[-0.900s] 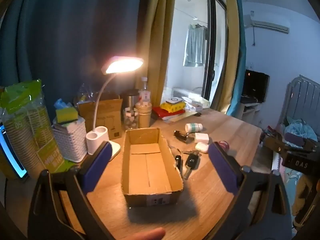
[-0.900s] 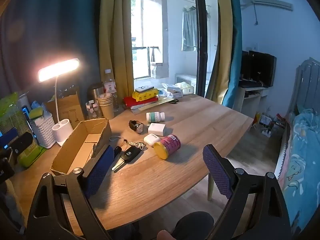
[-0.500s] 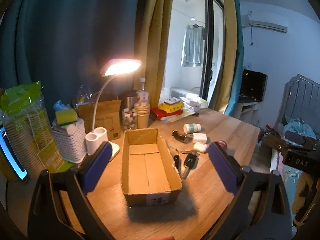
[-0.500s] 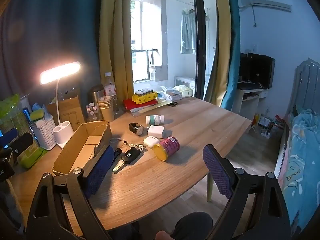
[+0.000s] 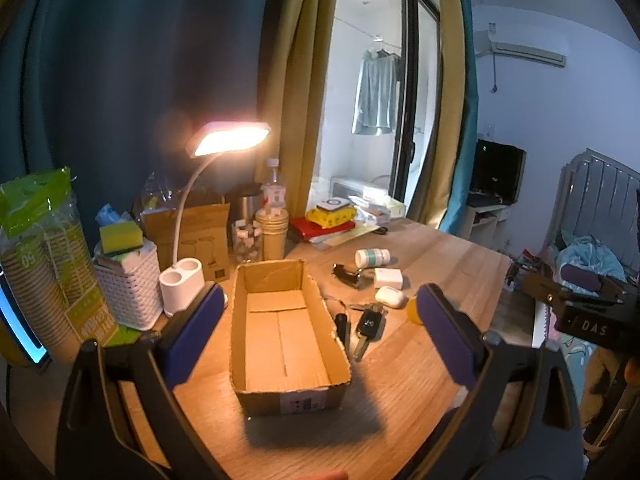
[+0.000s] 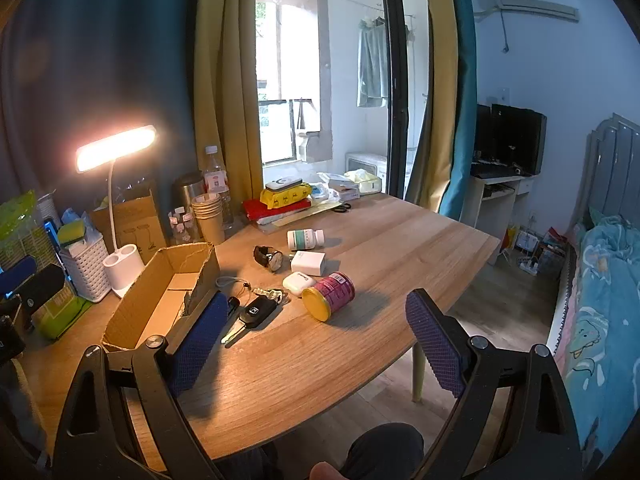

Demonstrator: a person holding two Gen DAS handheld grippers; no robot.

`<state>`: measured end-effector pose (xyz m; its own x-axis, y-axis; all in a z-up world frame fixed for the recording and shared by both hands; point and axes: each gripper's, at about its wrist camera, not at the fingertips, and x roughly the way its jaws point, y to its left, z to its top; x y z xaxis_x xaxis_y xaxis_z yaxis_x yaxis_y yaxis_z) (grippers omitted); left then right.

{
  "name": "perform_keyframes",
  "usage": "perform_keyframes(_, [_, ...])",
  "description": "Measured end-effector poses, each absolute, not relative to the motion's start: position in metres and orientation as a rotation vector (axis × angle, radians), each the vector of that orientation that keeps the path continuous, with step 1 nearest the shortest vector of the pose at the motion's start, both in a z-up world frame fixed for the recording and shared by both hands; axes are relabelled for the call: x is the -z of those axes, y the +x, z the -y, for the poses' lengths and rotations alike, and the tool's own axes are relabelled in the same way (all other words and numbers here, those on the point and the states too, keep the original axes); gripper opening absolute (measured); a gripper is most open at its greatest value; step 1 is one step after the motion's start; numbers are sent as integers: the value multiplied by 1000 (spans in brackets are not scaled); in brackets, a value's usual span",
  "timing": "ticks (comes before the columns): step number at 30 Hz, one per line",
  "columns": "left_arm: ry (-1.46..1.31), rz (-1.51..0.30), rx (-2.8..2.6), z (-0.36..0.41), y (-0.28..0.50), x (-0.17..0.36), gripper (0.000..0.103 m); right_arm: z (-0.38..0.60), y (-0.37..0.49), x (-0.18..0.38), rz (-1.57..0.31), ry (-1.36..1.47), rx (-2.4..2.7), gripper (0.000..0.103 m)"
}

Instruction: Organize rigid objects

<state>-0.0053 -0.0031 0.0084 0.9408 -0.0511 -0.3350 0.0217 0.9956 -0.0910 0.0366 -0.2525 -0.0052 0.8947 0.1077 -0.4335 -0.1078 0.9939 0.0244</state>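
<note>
An open, empty cardboard box (image 5: 280, 332) lies on the wooden table, also seen in the right wrist view (image 6: 160, 292). To its right lie a car key with keyring (image 6: 256, 312), a pink can with a yellow lid (image 6: 330, 296), a white earbud case (image 6: 298, 282), a white box (image 6: 308, 263), a wristwatch (image 6: 268, 258) and a white pill bottle (image 6: 305, 239). My left gripper (image 5: 320, 336) is open, held above the box's near end. My right gripper (image 6: 316, 344) is open and empty, above the table's near edge, short of the can.
A lit desk lamp (image 5: 188, 280) stands left of the box by a white basket (image 5: 128, 284) with sponges. Paper cups (image 6: 208, 216), bottles and a brown box line the back. Red and yellow items (image 6: 284, 200) lie behind. A bed (image 6: 600, 300) is at the right.
Both grippers have drifted slightly; the views shifted a little. Nothing on the table moved, and both grippers stayed open.
</note>
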Motion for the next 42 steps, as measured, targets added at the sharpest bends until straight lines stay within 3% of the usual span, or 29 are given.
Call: perform_keyframes(42, [-100, -361, 30, 2, 4, -11, 98, 256, 43, 0, -451, 5, -115, 93])
